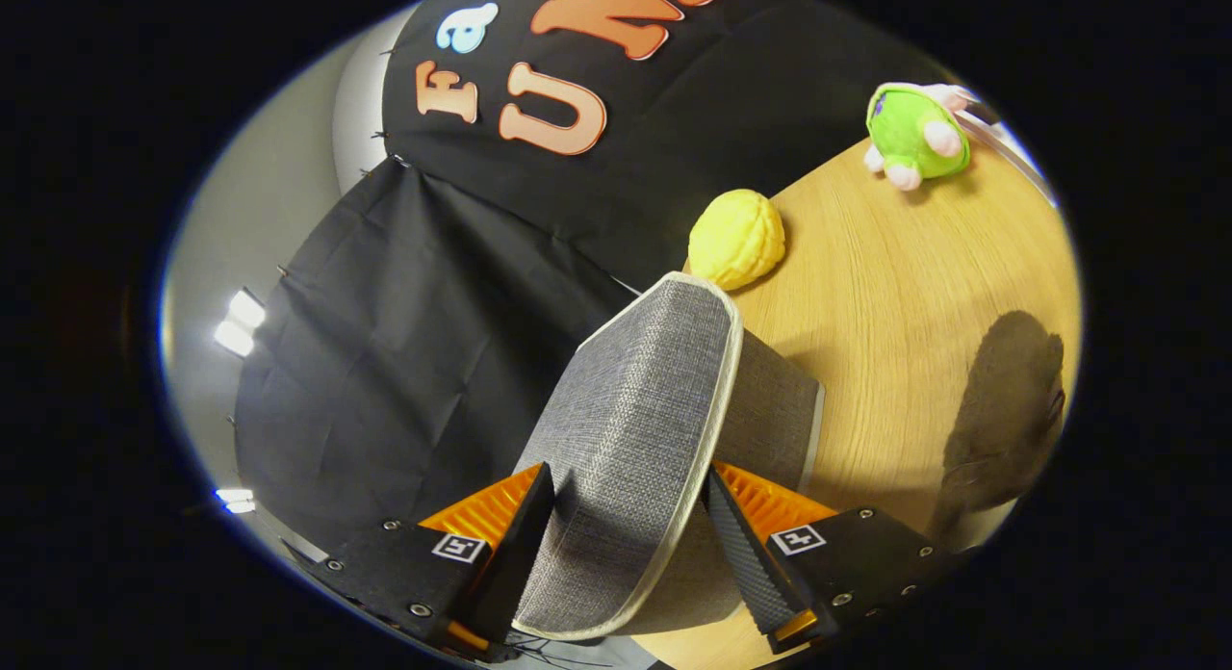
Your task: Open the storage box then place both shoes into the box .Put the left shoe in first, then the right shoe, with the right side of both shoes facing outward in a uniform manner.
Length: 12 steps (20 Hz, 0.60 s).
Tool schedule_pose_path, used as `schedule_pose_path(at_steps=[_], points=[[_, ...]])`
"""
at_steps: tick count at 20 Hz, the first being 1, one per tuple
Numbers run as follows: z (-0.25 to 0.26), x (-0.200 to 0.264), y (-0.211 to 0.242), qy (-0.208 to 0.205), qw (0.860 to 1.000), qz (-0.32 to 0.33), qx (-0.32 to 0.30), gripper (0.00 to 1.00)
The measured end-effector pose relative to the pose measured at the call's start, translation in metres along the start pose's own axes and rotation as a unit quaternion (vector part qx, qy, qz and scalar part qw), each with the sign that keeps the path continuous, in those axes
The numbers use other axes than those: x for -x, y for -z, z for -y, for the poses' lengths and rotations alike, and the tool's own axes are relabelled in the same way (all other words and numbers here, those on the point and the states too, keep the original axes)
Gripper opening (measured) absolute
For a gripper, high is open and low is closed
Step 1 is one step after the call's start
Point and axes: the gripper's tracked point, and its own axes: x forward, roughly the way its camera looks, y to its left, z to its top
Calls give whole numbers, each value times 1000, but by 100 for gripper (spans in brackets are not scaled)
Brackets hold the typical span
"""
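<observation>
Hand-held gripper (630, 516) tilted, fingers clamping the lid (635, 429) (both pressing).

We are in a recording booth, not a lived-in home: black cloth (404, 362) is pinned up as a wall, a plain pale wall (241, 227) shows behind it, and a bare wooden worktop (895, 295) carries props, a green plush toy (914, 136) and a yellow knobbly ball (736, 239).

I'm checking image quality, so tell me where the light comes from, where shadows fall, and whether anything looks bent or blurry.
Gripper view: bright ceiling lights glare beyond the booth cloth; a dark shadow lies on the wooden table. Fisheye distortion curves the table edge and the grey lid held between the gripper fingers. The yellow toy and green plush look reasonably sharp.
</observation>
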Motion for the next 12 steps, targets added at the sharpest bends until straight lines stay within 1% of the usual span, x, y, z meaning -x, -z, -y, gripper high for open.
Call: schedule_pose_path(at_steps=[2, 4, 5, 6, 7, 8, 9, 10, 11, 12], points=[[1, 0, -3, -12, 999, 9, -28, 92], [2, 1, -5, -22, 999, 9, -48, 88], [1, 3, -6, -29, 998, 10, -57, 84], [1, 5, -11, -28, 998, 13, -62, 81], [0, 10, -15, -25, 997, 20, -63, 74], [-4, 13, -22, -25, 998, 35, -51, 72], [-7, 18, -28, -25, 998, 44, -41, 68], [-15, 23, -33, -39, 997, 54, -38, 65], [-26, 32, -36, -54, 996, 60, -40, 58], [-30, 34, -39, -56, 996, 64, -37, 53]])
